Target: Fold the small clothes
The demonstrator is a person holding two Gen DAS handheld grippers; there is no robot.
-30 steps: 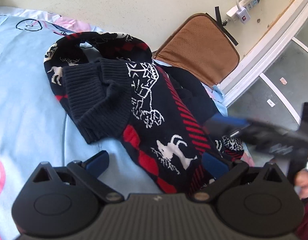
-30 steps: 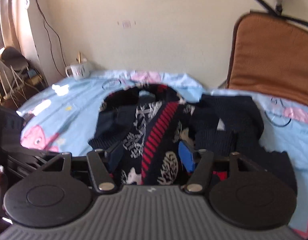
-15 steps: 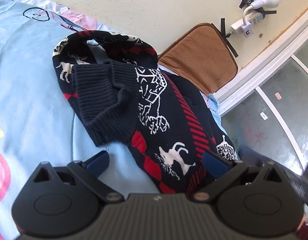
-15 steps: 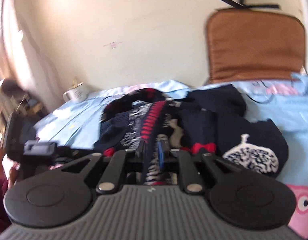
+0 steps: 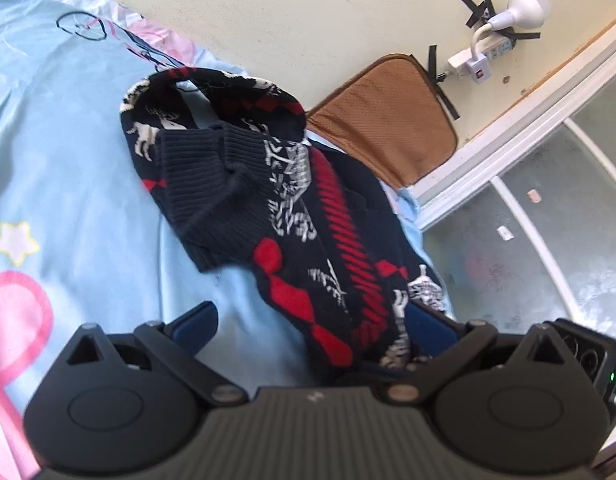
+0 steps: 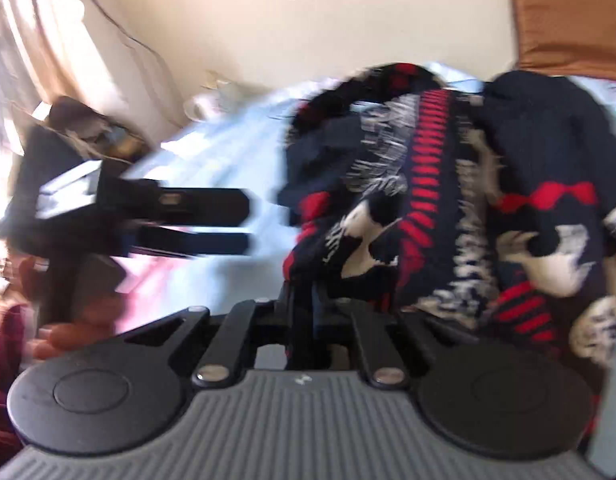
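One patterned sweater [image 5: 308, 216] between the jaws, one brown cushion [image 5: 387, 120] beyond them, one lamp [image 5: 523, 10], one mug [image 6: 206, 102]

A cream wall [image 5: 308, 20] fills the top of the left wrist frame, with a white power strip [image 5: 481, 54] taped to it at upper right and a white lamp [image 5: 523, 10] plugged in. Below it leans a brown cushion [image 5: 387, 120]. A white-framed frosted window [image 5: 547, 240] fills the right edge. A pale blue cartoon bedsheet [image 5: 68, 160] covers the left. In the blurred right wrist frame, sunlit curtains [image 6: 36, 40] hang at upper left, and what seems a white mug [image 6: 206, 104] sits by the wall.
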